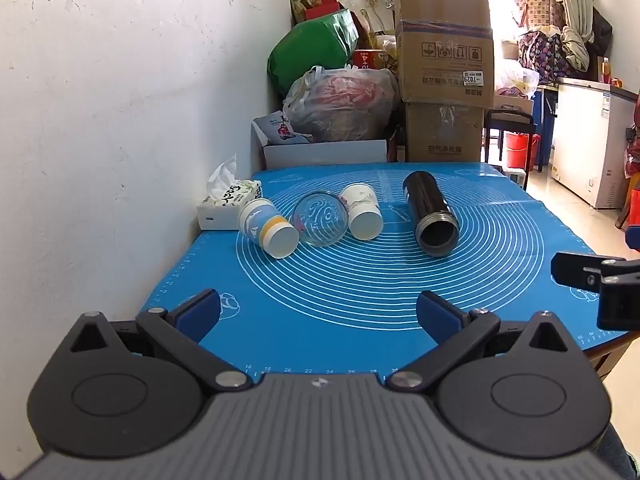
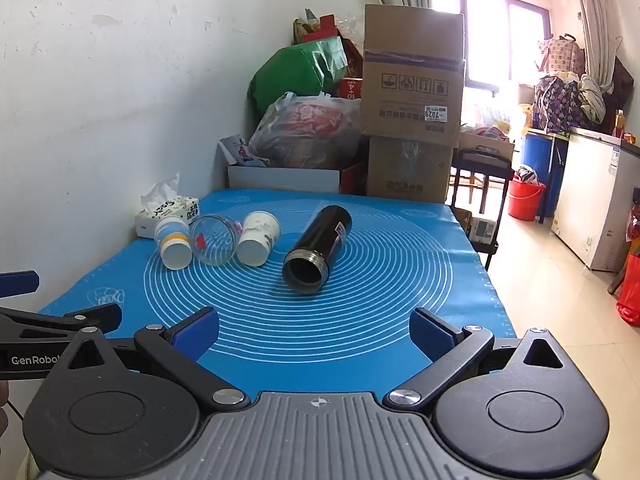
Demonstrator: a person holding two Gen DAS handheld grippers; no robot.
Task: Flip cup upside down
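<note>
Lying on their sides ahead of both claws, none of the cups has been turned over yet, so by my reading the task has hardly begun: a cup must yet be grasped, lifted, rotated mouth-down and set on the mat. Which cup is meant I cannot tell. Four candidates sit in a rough row: a black flask straight ahead of the right claw, its open threaded mouth facing that claw; a white paper cup ahead and to the left of it; a clear glass touching or nearly touching that cup; and a blue and white cup with a yellow band, ahead and left of the left claw. Both paper cups show their white bases toward the claws. Both claws hang spread wide and empty, well short of the cups, over the near edge of the blue mat. A tissue box sits beyond the cups, against the wall.
</note>
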